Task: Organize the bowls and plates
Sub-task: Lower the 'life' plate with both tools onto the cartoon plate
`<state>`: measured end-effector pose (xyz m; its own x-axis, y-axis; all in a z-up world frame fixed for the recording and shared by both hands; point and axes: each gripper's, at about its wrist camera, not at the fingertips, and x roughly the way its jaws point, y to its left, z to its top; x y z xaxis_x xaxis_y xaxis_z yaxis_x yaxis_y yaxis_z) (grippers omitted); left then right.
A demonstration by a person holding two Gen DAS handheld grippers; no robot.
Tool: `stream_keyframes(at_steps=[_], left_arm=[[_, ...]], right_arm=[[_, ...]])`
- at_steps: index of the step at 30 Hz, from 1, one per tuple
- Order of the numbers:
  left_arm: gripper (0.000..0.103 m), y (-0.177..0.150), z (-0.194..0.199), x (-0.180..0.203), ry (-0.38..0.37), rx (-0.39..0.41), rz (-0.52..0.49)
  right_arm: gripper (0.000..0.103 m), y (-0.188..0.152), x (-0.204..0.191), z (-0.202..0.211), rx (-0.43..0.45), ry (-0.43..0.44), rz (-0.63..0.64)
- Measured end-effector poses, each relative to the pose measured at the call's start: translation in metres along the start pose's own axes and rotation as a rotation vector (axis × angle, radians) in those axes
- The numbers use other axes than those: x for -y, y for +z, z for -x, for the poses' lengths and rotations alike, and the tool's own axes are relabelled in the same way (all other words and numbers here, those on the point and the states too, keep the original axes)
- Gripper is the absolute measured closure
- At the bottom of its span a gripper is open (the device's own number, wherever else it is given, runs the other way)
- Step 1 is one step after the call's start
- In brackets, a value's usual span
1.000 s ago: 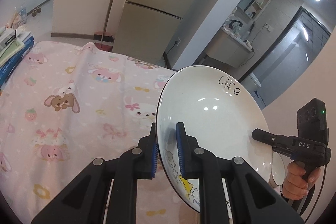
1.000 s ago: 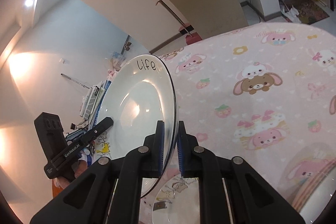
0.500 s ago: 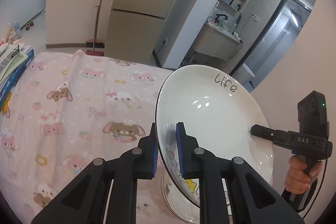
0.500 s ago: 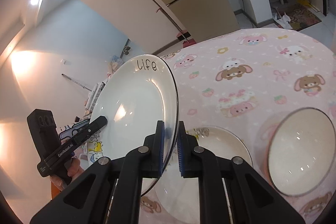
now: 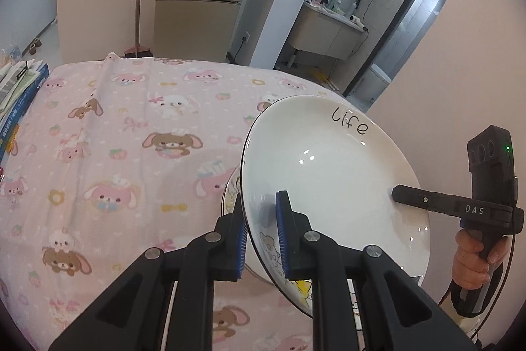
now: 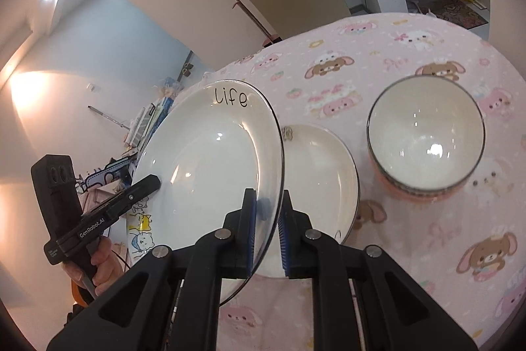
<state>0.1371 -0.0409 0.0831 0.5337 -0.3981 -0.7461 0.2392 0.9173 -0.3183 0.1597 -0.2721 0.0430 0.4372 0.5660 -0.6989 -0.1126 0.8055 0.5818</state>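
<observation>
A white plate with "life" written on it (image 5: 335, 173) is held tilted above the table by both grippers. My left gripper (image 5: 261, 232) is shut on its near rim. My right gripper (image 6: 266, 229) is shut on the opposite rim of the plate (image 6: 210, 166). Below it a second white plate (image 6: 319, 173) lies on the pink tablecloth; its edge shows in the left wrist view (image 5: 230, 186). A pink bowl with a white inside (image 6: 425, 134) stands to the right of that plate.
The table carries a pink cartoon-print cloth (image 5: 108, 153). A stack of books (image 5: 16, 91) lies at the table's left edge. A fridge, a broom and a bathroom doorway stand beyond the far edge.
Both grippers have lowered the "life" plate toward the table. The second plate and the pink bowl have come fully into the right wrist view.
</observation>
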Motion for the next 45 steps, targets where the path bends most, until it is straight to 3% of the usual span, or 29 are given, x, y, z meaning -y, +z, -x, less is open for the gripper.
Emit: stream_keyframes(at_steps=[5,10,29,45], left_arm=[[0.086,-0.021,-0.002,0.007,0.039,-0.009,-0.02],[0.086,-0.033,-0.013,0.006,0.03,-0.044,-0.022],[0.085,-0.044,-0.066,-0.001,0.058,-0.145,-0.028],[0.08,-0.048,-0.084,-0.009,0.088,-0.194,-0.035]], right_arm=[[0.09,-0.018,0.01,-0.005,-0.043,0.006,-0.008],[0.09,-0.029,0.021,-0.009,-0.065,-0.008,-0.03],[0.088,-0.036,0.057,-0.044,-0.139,-0.02,-0.089],[0.087,-0.03,0.039,-0.049,-0.139,-0.125,0.017]])
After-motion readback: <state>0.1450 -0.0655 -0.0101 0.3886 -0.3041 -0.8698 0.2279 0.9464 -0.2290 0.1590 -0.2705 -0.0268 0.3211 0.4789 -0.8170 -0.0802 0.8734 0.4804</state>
